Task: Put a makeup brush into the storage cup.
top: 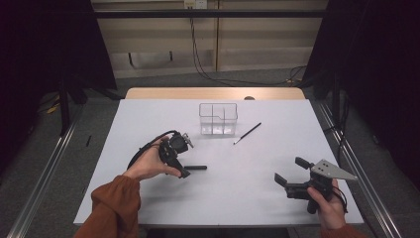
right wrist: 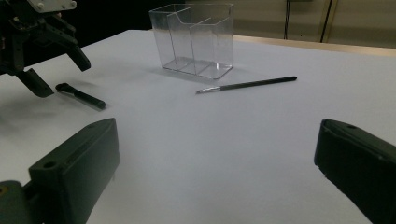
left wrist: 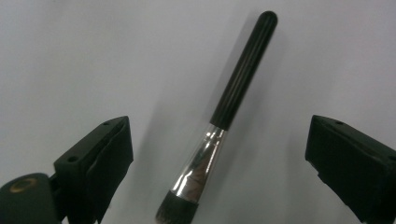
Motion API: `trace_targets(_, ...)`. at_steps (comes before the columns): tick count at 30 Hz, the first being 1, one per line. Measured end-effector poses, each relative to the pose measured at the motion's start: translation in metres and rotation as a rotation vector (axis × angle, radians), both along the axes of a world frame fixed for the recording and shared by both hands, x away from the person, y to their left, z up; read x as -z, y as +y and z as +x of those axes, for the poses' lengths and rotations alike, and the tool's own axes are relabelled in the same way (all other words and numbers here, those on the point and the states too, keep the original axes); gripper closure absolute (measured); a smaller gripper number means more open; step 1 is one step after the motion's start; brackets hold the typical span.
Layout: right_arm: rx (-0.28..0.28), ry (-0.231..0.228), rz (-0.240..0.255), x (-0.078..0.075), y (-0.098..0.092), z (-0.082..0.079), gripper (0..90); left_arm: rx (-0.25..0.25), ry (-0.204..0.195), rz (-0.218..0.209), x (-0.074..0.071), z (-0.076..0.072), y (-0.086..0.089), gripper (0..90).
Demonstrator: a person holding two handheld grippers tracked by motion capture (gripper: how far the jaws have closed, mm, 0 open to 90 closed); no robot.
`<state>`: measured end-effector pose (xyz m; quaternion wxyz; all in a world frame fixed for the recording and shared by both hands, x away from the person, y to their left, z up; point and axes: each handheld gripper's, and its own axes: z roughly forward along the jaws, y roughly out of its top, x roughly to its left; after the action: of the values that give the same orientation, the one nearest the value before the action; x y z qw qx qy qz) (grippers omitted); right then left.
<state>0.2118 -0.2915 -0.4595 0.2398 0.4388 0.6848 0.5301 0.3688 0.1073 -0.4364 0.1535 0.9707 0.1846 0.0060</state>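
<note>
Left gripper [left wrist: 219, 154] poised over thick brush [left wrist: 224, 112], jaws wide, empty; handle towards one o'clock. Right gripper [top: 292, 176] farther, gaping, empty.

thick black makeup brush [left wrist: 219, 126], silver ferrule, short dark bristles; lying flat on white table.
</note>
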Motion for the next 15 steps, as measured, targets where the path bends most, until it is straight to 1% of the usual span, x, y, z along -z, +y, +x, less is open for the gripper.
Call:
trace_targets(1,-0.001,0.0,-0.001,0.0,0.0,0.0,0.0,0.007,0.007,-0.006,0.001,0.0,0.0,8.4)
trace_targets(3,-0.001,0.001,0.0,0.0,0.0,0.0,0.0,0.012,0.01,-0.005,0.002,0.001,-0.001,13.3)
trace_targets(4,-0.001,0.001,0.0,0.0,0.0,0.0,0.0,0.027,0.001,0.014,0.002,0.002,-0.002,15.0)
trace_targets(5,0.0,0.001,0.0,0.0,0.0,0.0,0.0,0.031,-0.001,0.021,0.003,0.001,-0.002,16.1)
trace_targets(6,-0.001,0.001,0.0,0.0,0.0,0.0,0.0,0.021,-0.006,0.011,0.005,0.0,-0.004,18.0)
trace_targets(7,-0.002,0.001,0.0,0.0,0.0,0.0,0.0,0.051,-0.008,0.036,0.004,0.001,-0.005,21.0)
trace_targets(8,-0.002,0.001,0.0,0.0,0.0,0.0,0.0,0.056,-0.01,0.034,0.006,0.0,-0.006,22.4)
trace_targets(9,-0.006,0.0,0.0,0.0,0.0,0.0,0.0,0.069,-0.011,0.043,0.006,0.0,-0.007,24.0)
trace_targets(14,-0.007,-0.001,0.0,0.0,0.0,0.0,0.0,0.087,0.0,0.072,0.011,0.0,-0.008,32.0)
trace_targets(15,-0.007,-0.002,0.0,0.0,0.0,0.0,0.0,0.083,-0.008,0.072,0.013,-0.001,-0.009,33.6)
